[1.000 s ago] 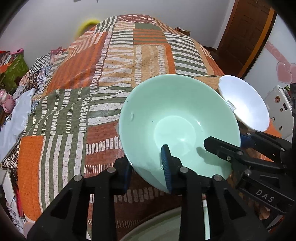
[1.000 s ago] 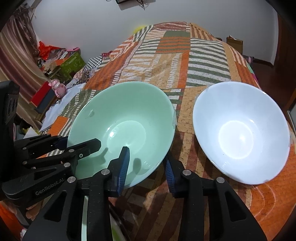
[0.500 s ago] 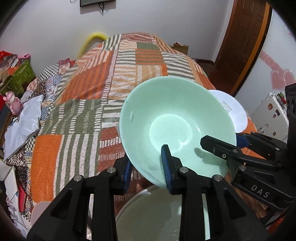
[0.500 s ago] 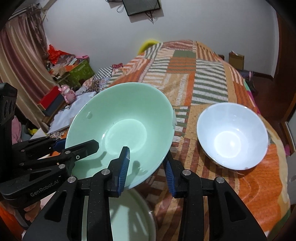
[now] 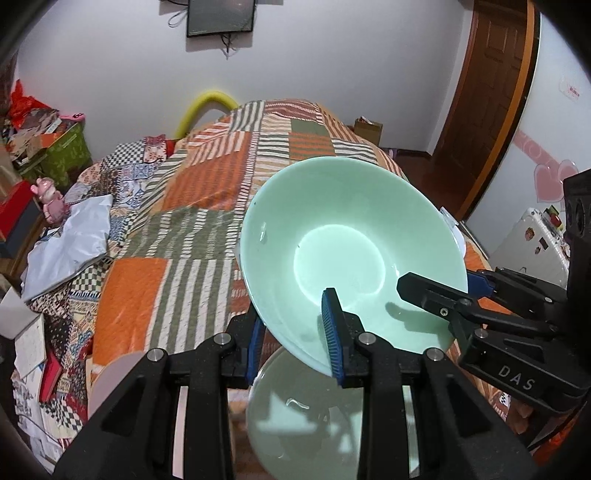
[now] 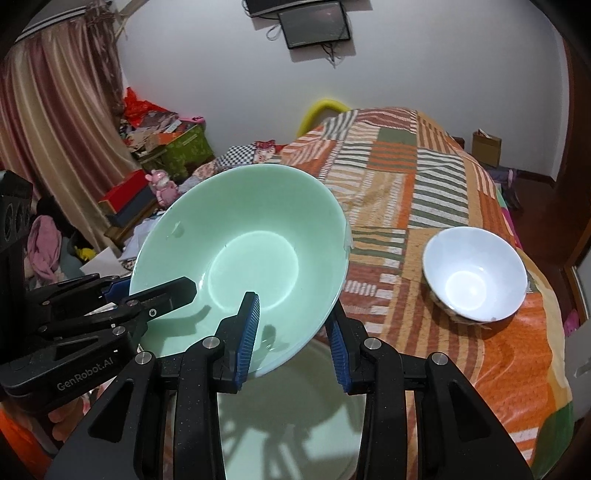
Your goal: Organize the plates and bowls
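Note:
A large mint-green bowl (image 5: pixel 351 243) (image 6: pixel 240 254) hangs tilted in the air above the bed, held by both grippers. My left gripper (image 5: pixel 295 341) is shut on its near rim, one blue pad inside, one under. My right gripper (image 6: pixel 293 341) is shut on the rim further along, and appears at the right of the left wrist view (image 5: pixel 439 286). Below the held bowl lies a pale green plate (image 5: pixel 314 417) (image 6: pixel 291 417). A white bowl (image 6: pixel 474 273) sits on the bedspread to the right, apart from both grippers.
The patchwork orange, green and striped bedspread (image 6: pixel 406 177) covers the bed. Clutter, boxes and a pink toy (image 6: pixel 162 184) lie on the floor to the left. A wooden door (image 5: pixel 487 92) stands at the right. A screen (image 6: pixel 314 22) hangs on the far wall.
Both grippers have lifted the green bowl up and back from the bedspread. The white bowl now looks smaller and farther, and the green plate below has come into view.

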A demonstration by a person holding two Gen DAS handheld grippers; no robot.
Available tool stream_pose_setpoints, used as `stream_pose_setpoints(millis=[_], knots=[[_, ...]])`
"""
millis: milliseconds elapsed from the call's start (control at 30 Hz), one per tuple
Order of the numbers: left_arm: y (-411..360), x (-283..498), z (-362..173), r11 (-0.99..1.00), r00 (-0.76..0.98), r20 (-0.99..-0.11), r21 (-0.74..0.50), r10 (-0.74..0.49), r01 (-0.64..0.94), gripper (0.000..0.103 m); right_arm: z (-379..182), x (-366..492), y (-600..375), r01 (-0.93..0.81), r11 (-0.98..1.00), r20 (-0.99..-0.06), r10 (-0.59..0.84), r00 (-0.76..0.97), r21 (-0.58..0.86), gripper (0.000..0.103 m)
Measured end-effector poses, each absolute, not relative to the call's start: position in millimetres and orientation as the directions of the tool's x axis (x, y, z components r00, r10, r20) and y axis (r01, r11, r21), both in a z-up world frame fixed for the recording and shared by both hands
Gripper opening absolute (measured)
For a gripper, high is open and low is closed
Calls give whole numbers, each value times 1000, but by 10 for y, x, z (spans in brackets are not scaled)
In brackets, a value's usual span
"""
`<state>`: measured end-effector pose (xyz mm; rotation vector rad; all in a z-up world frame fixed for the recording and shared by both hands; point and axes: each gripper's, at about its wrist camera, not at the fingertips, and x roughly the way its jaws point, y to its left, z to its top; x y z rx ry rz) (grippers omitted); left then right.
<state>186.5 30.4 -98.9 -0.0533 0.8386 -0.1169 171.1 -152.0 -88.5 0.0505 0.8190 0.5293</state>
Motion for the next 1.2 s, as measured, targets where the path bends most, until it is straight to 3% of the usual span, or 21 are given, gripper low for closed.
stream_pose_setpoints(millis=[700,1200], knots=[[1001,1107,-935,990,698,-714,-132,-62,-47,30,-907,1288,-837,-535,810,-683,533,500,240,33],[1420,846,-1176,979,669,-743,-157,-32,-127,30,-1083,1202,-426,-583,778,-723,541,430,235,33]])
